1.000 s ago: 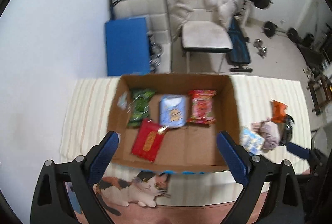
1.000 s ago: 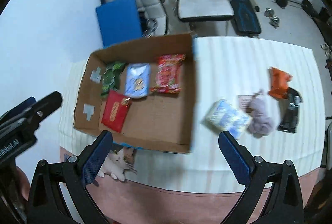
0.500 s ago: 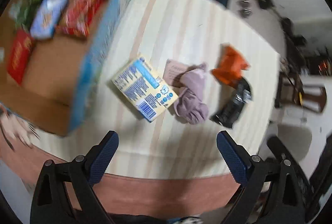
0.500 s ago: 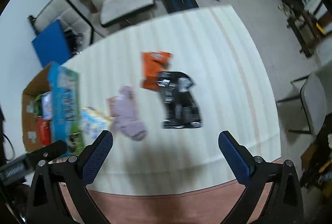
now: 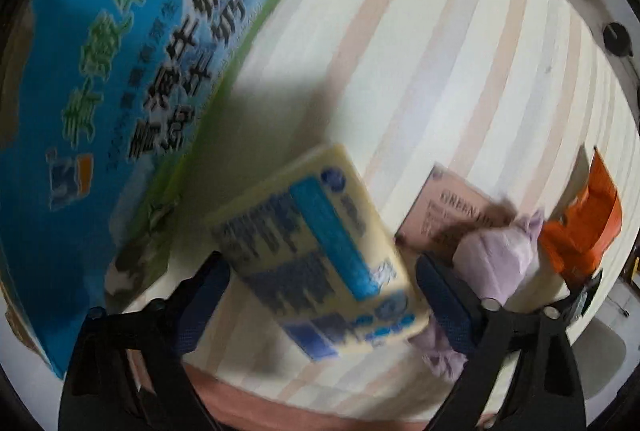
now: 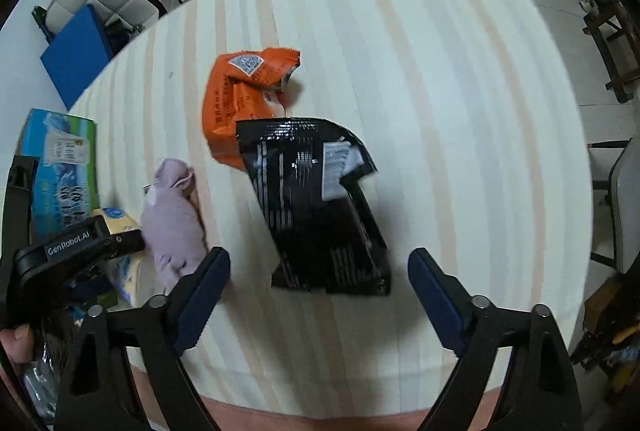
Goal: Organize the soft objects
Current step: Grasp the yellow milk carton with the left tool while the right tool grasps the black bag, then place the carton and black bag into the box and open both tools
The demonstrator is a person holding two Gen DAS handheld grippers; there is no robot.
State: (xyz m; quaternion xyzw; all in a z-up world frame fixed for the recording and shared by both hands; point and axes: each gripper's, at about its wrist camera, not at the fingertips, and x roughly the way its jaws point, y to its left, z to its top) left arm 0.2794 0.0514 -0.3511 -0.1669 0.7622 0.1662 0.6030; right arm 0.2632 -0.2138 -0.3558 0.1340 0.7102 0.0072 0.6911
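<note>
Left wrist view: left gripper jaws apart around blurred yellow-blue pack beside blue box. Right gripper jaws apart over glossy black packet; crumpled orange packet behind, on striped surface.

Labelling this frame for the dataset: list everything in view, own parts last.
yellow-and-blue pack: 1, between the left gripper's fingers, contact unclear
purple soft toy: 1, lilac, right of the pack
pink card: 1, partly under the toy
orange packet: 1, behind the black one, overlapping
black packet: 1, ahead of the right gripper
printed box: 1, blue-green, left edge
striped tablecloth: 1, cream
left gripper: open
right gripper: open, empty
</note>
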